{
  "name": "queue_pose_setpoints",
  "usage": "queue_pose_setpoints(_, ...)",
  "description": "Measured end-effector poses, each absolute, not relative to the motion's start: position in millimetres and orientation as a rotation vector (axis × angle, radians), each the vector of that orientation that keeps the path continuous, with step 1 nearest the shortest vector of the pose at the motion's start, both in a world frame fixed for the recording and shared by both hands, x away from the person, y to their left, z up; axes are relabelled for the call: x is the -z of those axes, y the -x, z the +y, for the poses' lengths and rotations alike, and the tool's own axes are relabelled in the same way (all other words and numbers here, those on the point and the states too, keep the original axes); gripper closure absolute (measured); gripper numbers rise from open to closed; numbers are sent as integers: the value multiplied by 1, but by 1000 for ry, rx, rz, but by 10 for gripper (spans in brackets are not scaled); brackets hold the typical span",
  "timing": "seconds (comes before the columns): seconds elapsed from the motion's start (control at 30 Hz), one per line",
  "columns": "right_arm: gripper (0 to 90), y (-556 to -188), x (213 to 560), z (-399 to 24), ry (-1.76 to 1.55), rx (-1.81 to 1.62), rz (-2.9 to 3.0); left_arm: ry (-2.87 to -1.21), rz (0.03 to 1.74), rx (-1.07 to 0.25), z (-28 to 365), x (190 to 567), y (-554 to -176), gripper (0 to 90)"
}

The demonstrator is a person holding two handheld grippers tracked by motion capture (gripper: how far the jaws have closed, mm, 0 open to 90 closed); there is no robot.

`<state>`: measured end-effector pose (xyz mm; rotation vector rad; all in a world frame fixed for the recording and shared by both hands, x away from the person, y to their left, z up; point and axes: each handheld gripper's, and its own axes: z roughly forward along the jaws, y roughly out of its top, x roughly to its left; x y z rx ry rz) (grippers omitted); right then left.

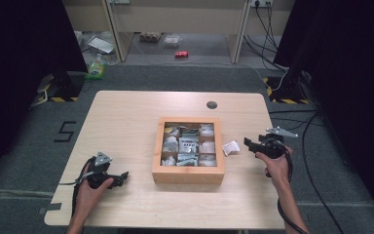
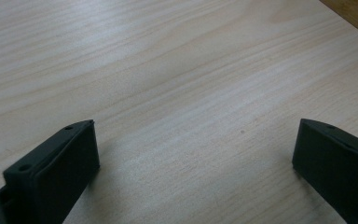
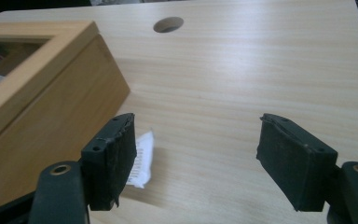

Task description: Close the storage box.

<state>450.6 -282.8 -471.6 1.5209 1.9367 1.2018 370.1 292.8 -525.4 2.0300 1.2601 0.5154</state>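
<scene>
- Packet (image 1: 231, 147), small and white, flat on bench (image 1: 126, 122) just right of wooden box (image 1: 188, 174), apart from it.
- Right gripper (image 1: 247, 142) near packet, jaws spread, nothing between; box wall close on its left.
- Left gripper (image 1: 124, 175) low over bare bench, jaws spread wide, empty.
- Cable hole (image 1: 212, 105) beyond box.

Pale wood-grain table (image 2: 177, 79) across nearly the whole frame, grain running diagonally from lower left to upper right. Left tongs (image 2: 196, 154) at the bottom, low over the bare wood: one black jaw at lower left with two small holes along its top edge, the other at lower right, cut off by the frame edge. Wide apart, nothing between them. Faint shadow under the lower-left jaw. A darker, orange-brown wooden corner (image 2: 356, 13) in the upper right of the frame.
</scene>
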Motion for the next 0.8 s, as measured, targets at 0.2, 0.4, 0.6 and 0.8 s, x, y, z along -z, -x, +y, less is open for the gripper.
queue_pose_setpoints(0.2, 280, -453, 482, -291, -1553, -1160, 1939, -2030, 1260, -516, 293, 525, -370, 0)
queue_pose_setpoints(0.4, 275, -454, 489, -297, -1594, -1125, 1936, -2030, 1260, -516, 293, 525, -370, 0)
queue_pose_setpoints(0.6, 267, -455, 495, -300, -1597, -1098, 1950, -2030, 1260, -516, 293, 525, -370, 0)
queue_pose_setpoints(0.8, 255, -456, 500, -298, -1595, -1061, 1976, -2030, 1260, -516, 293, 525, -370, 0)
